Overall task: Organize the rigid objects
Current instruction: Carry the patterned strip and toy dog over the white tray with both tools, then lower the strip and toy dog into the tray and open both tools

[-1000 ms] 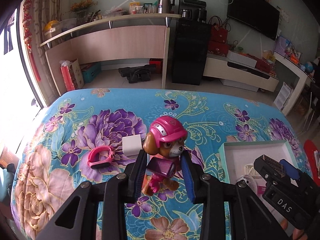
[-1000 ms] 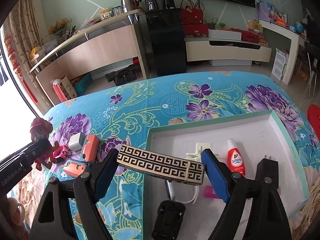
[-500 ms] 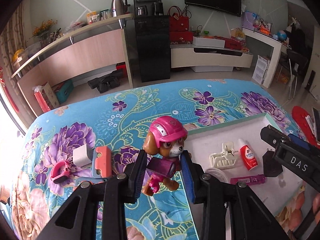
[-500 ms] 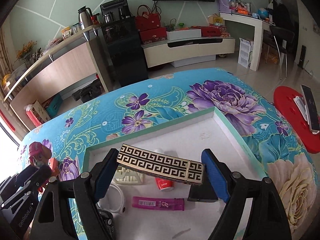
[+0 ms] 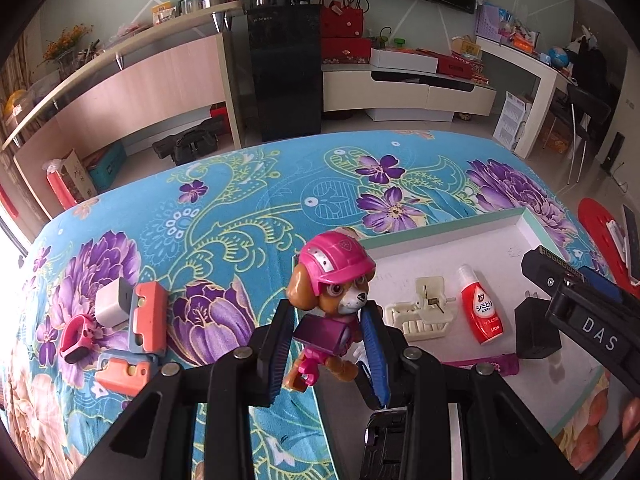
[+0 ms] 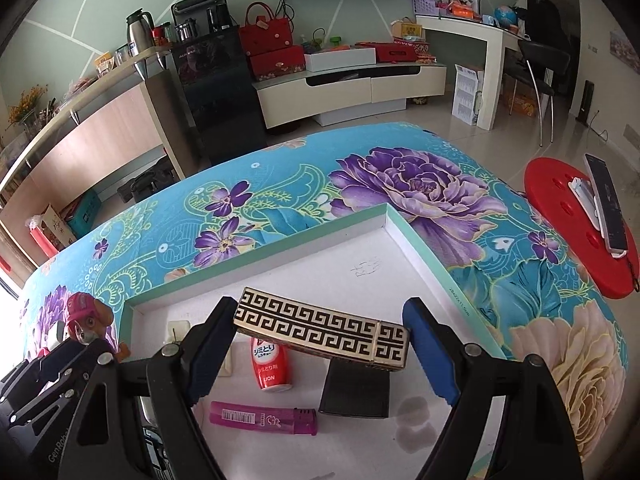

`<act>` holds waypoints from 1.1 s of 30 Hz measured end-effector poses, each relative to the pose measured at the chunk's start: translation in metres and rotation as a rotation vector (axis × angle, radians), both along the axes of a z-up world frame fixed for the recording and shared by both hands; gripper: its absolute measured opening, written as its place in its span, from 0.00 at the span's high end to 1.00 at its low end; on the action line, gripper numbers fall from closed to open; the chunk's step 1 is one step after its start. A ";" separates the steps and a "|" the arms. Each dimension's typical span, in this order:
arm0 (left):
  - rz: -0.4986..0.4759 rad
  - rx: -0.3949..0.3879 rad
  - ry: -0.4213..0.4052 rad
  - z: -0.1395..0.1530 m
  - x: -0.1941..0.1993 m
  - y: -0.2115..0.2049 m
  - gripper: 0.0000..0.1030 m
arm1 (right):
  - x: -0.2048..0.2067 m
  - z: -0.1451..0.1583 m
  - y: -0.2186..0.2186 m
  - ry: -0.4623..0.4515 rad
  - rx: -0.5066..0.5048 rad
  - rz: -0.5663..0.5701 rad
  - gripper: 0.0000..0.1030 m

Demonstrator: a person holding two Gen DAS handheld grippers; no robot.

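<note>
Two loads hang over the shallow tray (image 6: 420, 240) at once, and that is the main worry. Nearest, the left claw (image 5: 326, 354) is clamped on a toy dog (image 5: 332, 304) in a pink helmet, pads on its body and the head standing clear above, right at the tray's left edge. Let go there, the dog could land on the rim and tip back onto the flowered cloth (image 5: 224, 208).

The right claw (image 6: 320, 348) grips a long patterned box (image 6: 320, 326) by its ends, held slightly tilted above the tray floor. Directly below lie a red bottle (image 6: 270, 364), a pink lighter (image 6: 262, 418) and a black block (image 6: 356, 388). A straight drop would likely knock them or leave the box perched askew. The far right part of the tray is bare and looks the safer spot.

The claws are close together, so they may bump. Farther left, two orange blocks (image 5: 146, 322), a white cube (image 5: 110, 302) and a pink band (image 5: 78, 334) wait on the cloth.
</note>
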State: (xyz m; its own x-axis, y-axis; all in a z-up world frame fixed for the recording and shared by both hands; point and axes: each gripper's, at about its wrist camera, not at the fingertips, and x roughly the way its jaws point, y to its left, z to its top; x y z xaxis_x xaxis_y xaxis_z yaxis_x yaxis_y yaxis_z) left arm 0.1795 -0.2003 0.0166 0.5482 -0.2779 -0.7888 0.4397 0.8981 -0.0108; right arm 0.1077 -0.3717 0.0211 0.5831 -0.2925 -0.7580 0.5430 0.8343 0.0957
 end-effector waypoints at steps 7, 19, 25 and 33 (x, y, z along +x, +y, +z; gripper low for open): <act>0.039 0.019 0.030 -0.013 0.006 -0.007 0.64 | 0.002 -0.007 -0.006 0.020 0.014 -0.004 0.18; 0.048 0.062 0.025 -0.026 0.003 -0.010 0.62 | 0.010 -0.023 -0.005 0.083 0.003 0.016 0.18; 0.044 0.087 0.027 -0.030 0.001 -0.011 0.61 | 0.012 -0.026 -0.004 0.096 -0.004 0.020 0.18; 0.042 0.090 0.001 -0.022 -0.003 -0.009 0.42 | 0.012 -0.024 -0.002 0.088 -0.023 0.019 0.18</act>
